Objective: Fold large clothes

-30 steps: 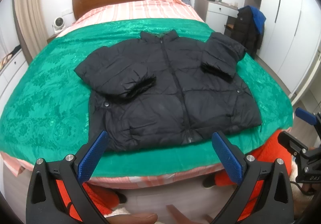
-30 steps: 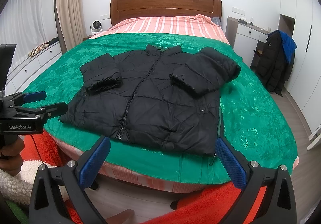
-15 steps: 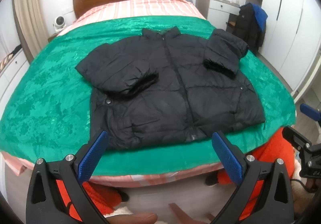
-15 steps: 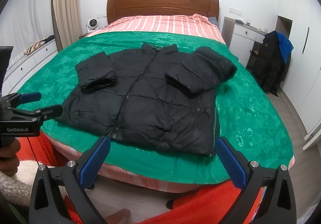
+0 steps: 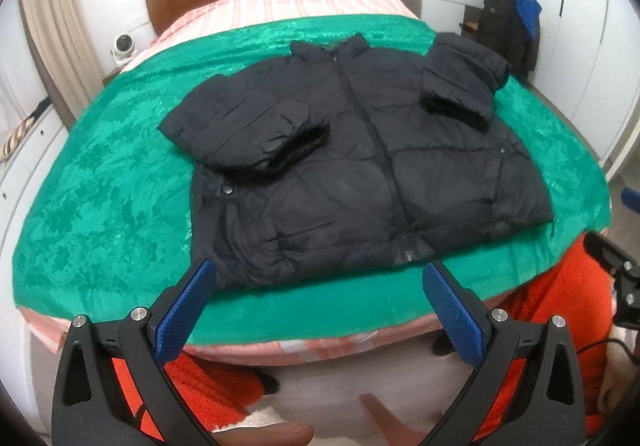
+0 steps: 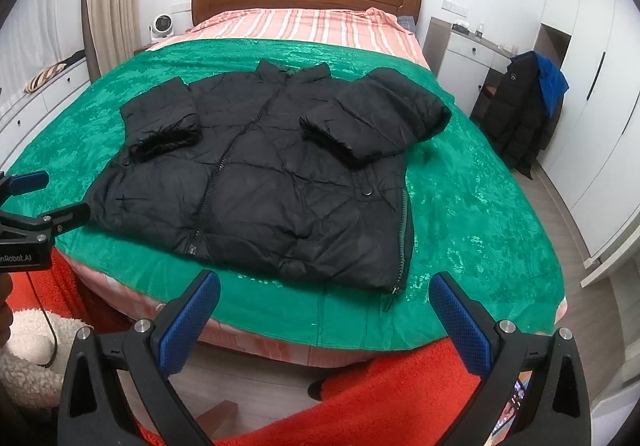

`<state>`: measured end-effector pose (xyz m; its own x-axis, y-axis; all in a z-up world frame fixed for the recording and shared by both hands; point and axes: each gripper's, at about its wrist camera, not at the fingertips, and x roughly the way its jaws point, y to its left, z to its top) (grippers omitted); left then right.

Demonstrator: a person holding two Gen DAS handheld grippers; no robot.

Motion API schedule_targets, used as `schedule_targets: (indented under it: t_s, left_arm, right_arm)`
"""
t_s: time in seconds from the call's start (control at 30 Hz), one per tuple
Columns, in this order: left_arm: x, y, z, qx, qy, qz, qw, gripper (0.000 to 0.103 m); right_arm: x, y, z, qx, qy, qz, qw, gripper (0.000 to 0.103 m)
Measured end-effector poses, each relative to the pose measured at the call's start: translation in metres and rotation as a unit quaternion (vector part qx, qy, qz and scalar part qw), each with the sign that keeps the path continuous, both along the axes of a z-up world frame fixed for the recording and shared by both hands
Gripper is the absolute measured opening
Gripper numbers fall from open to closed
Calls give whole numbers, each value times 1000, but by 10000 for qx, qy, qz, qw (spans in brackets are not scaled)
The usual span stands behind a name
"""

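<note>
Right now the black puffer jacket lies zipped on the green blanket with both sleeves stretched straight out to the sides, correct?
Not quite. The black puffer jacket does lie zipped on the green blanket, but both sleeves are folded in over its front, as the right wrist view shows.

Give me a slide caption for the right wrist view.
Open right tool facing a black jacket, sleeves folded in, on a green bedspread.

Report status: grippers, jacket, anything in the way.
Left gripper open, empty. Right gripper open, empty. Jacket flat on bed, zipped, both sleeves folded in. Nothing in the way.
</note>
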<state>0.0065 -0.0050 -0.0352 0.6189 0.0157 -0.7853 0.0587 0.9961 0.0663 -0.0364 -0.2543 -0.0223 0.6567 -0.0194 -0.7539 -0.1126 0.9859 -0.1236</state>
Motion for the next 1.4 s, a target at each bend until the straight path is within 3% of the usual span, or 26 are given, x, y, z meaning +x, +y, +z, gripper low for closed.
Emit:
schedule_targets:
  t_s: [0.53,0.67,0.73,0.83,0.97,1.0,1.03,1.07,1.1,1.13,1.2,1.27,1.33,1.4]
  left_arm:
    - [14,2,-18,337,408,8,9986,103]
    - [33,24,-15,359,210,185,9990,103]
    - [52,33,-13,366,130,44,9992,103]
    - [95,27,-15,414,76,-776,9961,103]
    - [173,11,-61,1085,336,-1331,9846,103]
    - [191,13,-76,1204,477,-1240,9838,95]
    - [207,19,-90,1232,626,-1111,9841,81]
    - [218,30,-97,1079,762,-957,9866,46]
    - [224,41,-94,765,846,-795,9903,29]
    - [225,60,-80,153,781,-600,9950,22]
    - [219,87,-51,-441,534,-349,9970,16]
    - [207,133,-15,-780,121,109,9968,15]
    - [194,190,12,-1032,-216,733,9917,15]
    - [178,261,28,-1073,-491,1615,9798,14]
  right_arm:
    - [5,0,-4,-3,33,40,10000,103]
    - [8,-2,-6,12,44,24,10000,103]
    - [9,-1,-8,13,50,42,10000,103]
    - [7,4,-10,34,53,121,9999,103]
    - [1,9,-7,22,-29,197,9998,103]
    - [-1,8,-5,22,-74,200,9998,103]
    - [-3,7,-4,20,-102,195,9998,103]
    - [-5,5,-2,14,-141,173,9998,103]
    - [-7,1,0,5,-182,136,9997,103]
    - [-10,-4,1,-13,-235,84,9997,103]
    - [-11,-14,1,-65,-294,-4,9995,103]
    - [-7,-26,-1,-109,-365,-75,9992,103]
    - [2,-35,0,-56,-473,-92,9988,103]
    - [12,-41,3,57,-632,-41,9980,103]
